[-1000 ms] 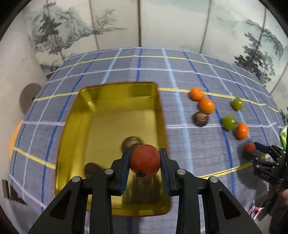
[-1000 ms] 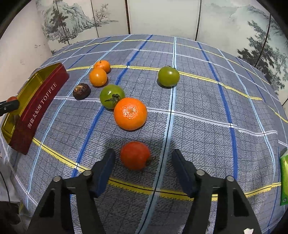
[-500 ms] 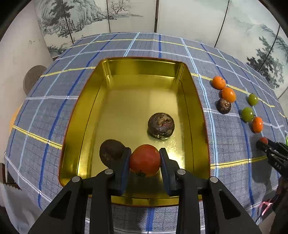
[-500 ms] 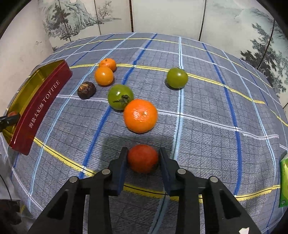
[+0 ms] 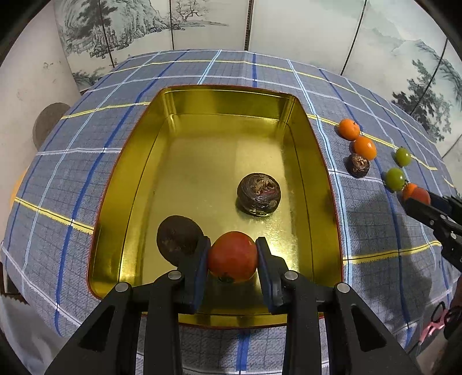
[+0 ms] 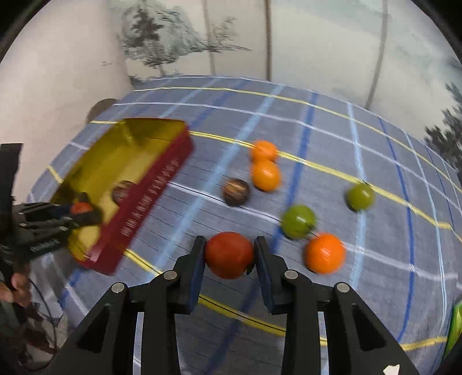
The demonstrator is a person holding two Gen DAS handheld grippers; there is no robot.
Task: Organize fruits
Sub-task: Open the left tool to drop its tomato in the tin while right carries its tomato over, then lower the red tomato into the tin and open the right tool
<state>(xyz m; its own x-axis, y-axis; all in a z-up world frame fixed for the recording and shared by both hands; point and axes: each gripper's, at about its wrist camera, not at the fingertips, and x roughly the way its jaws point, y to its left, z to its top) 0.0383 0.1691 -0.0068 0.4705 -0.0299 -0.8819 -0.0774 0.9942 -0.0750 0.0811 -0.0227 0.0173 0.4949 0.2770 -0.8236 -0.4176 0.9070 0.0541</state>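
Note:
My left gripper [image 5: 232,255] is shut on a red tomato [image 5: 232,256] and holds it low over the near end of the gold tin [image 5: 291,101]. Two dark brown fruits [image 5: 259,193] [image 5: 177,239] lie in the tin. My right gripper [image 6: 229,255] is shut on another red tomato [image 6: 229,254], lifted above the checked cloth; it shows at the right in the left wrist view [image 5: 420,199]. On the cloth lie three oranges [image 6: 324,253] [image 6: 265,174] [image 6: 262,149], two green fruits [image 6: 298,221] [image 6: 360,197] and a dark brown fruit [image 6: 236,191].
The tin's red side wall [image 6: 150,199] faces the right gripper, left of the loose fruit. A painted folding screen [image 5: 288,26] stands behind the table. A green packet [image 6: 454,326] lies at the right edge. The table's near edge runs below both grippers.
My right gripper has lifted its red tomato off the cloth and swung left toward the tin. My left gripper has moved a little further over the tin, still holding its tomato.

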